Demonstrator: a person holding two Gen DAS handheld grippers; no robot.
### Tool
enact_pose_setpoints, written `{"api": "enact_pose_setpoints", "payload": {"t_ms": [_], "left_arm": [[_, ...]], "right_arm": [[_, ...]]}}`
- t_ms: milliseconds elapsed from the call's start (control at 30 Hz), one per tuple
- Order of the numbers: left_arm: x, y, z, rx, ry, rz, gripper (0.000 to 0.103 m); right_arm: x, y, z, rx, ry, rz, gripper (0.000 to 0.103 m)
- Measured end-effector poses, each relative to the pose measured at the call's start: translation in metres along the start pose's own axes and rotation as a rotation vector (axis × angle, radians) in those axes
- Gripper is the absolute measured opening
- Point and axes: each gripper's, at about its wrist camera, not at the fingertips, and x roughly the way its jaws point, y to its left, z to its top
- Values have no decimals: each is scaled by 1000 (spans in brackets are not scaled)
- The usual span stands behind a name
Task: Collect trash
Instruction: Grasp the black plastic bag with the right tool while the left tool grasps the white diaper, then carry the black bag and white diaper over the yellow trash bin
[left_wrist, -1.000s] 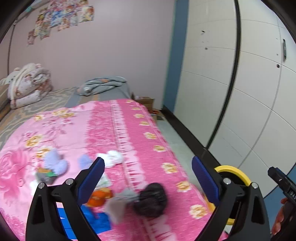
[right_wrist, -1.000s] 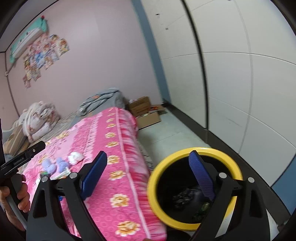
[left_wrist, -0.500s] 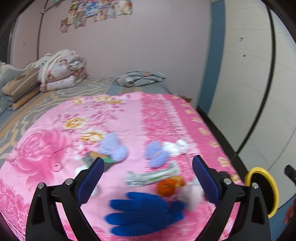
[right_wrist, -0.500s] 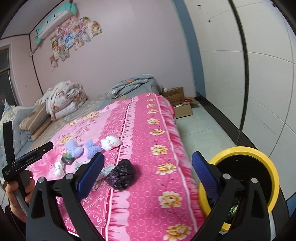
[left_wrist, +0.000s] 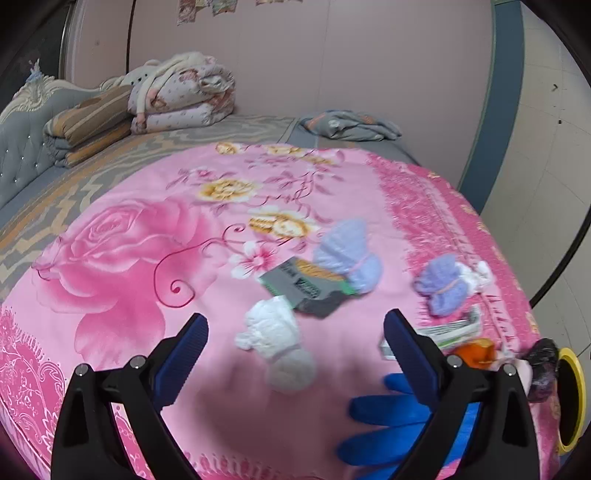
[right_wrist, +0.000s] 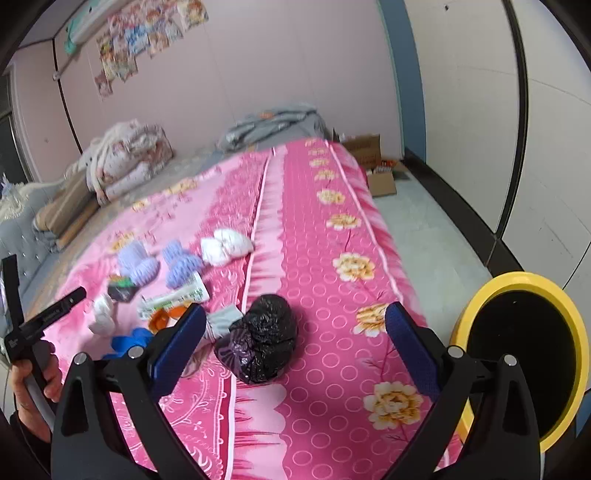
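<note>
- Around the black trash bag (right_wrist: 258, 339) on the pink blanket (right_wrist: 332, 266): bare blanket to its right, as far as the bed edge.
- Left of the bag the way is crowded: a grey scrap (right_wrist: 225, 319) touches it, with an orange piece (right_wrist: 162, 318), a wrapper (right_wrist: 177, 297) and a blue glove (right_wrist: 127, 343) beyond.
- Right of the bag, off the bed, the yellow-rimmed bin (right_wrist: 524, 354) stands with its mouth unblocked.
- Far left of the bag, bare blanket lies past the white wad (left_wrist: 273, 332).

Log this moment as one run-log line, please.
left gripper: open, over white wad | right gripper: open, over black bag | yellow bin: beside bed
</note>
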Motion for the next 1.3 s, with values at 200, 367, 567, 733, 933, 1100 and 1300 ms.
{"api": "enact_pose_setpoints", "payload": {"t_ms": [200,367,567,733,933,1100,1300], "left_arm": [[23,12,-6,-20,35,14,92],[41,16,-9,-41,66,7,92],[56,19,-12,-65,95,-24,86],[62,18,-16,-66,108,-38,67],[64,15,-18,-50,112,-59,41],[58,11,-18,-33,90,-53,30],[48,13,-15,-44,70,-49,28]], "right_arm": [[36,6,-9,-2,67,-11,93],[55,4,-12,14,92,-17,93],[71,6,-15,7,121,-15,82],[77,10,-18,-4,126,-2,76],[83,16,-20,-11,133,24,63],[89,25,-21,-23,159,73,40],[80,29,-17,-26,140,73,35]]}}
